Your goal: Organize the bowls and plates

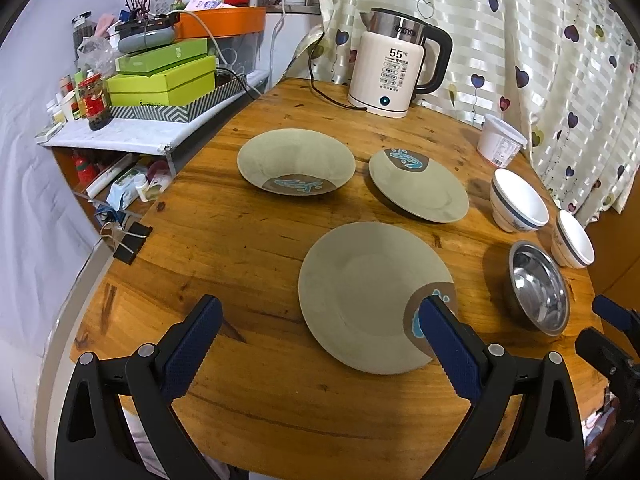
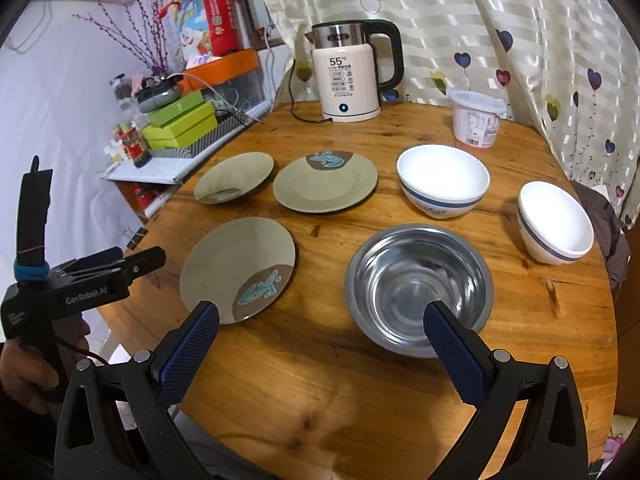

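Three olive plates with a brown and blue patch lie on the round wooden table point(image 1: 248, 240): a near plate point(image 1: 368, 292), a far left one point(image 1: 296, 160) and a far right one point(image 1: 420, 188). To their right stand a steel bowl point(image 2: 416, 280) and two white bowls with a blue band point(image 2: 442, 178) point(image 2: 554, 220). My left gripper point(image 1: 320, 304) hovers open over the near plate's front edge, holding nothing. My right gripper point(image 2: 320, 309) is open and empty above the table, its right finger over the steel bowl's near rim.
A white electric kettle point(image 1: 394, 72) and a white lidded tub point(image 1: 500, 140) stand at the back by the heart-print curtain. A cluttered shelf with green boxes point(image 1: 160, 80) adjoins the table's left side. A black binder clip point(image 1: 130, 240) grips the left edge.
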Demonstrator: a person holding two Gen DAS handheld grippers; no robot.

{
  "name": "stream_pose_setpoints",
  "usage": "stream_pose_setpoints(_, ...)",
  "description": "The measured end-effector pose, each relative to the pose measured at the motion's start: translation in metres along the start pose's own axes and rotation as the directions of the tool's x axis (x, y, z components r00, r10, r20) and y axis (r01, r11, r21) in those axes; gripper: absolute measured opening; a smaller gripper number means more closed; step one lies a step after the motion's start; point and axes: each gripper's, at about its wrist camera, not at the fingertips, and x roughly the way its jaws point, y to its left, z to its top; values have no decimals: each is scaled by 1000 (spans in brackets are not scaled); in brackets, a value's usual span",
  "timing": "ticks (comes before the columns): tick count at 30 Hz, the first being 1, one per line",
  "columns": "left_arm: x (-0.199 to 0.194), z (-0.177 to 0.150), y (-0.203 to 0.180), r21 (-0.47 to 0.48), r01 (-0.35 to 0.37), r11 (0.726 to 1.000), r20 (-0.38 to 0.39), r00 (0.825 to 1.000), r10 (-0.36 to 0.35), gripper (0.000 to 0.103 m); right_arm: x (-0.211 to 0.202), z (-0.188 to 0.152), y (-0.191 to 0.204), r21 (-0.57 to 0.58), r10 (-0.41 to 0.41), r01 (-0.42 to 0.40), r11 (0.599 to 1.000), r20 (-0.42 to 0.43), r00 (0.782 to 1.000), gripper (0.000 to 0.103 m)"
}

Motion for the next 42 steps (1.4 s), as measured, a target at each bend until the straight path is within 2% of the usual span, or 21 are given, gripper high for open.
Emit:
stream_pose_setpoints(21,20,6,12,-22,-2,1000,4,1000,2,99,33,24,12,-34,49,-50,998,-28,998,103)
stream_pose_setpoints(31,30,20,33,-100,37,994,33,999,-34,99,59,43,30,-80,100,-103,991,-49,994,103)
stream_pose_setpoints(37,35,35,53,-126,18,992,30,999,-14,99,76,63,54,-141,121,-127,982,-53,991,103)
stream_pose_setpoints(42,45,47,66,-155,37,987,29,999,-33,87,95,82,66,-161,109,-117,980,-61,992,101)
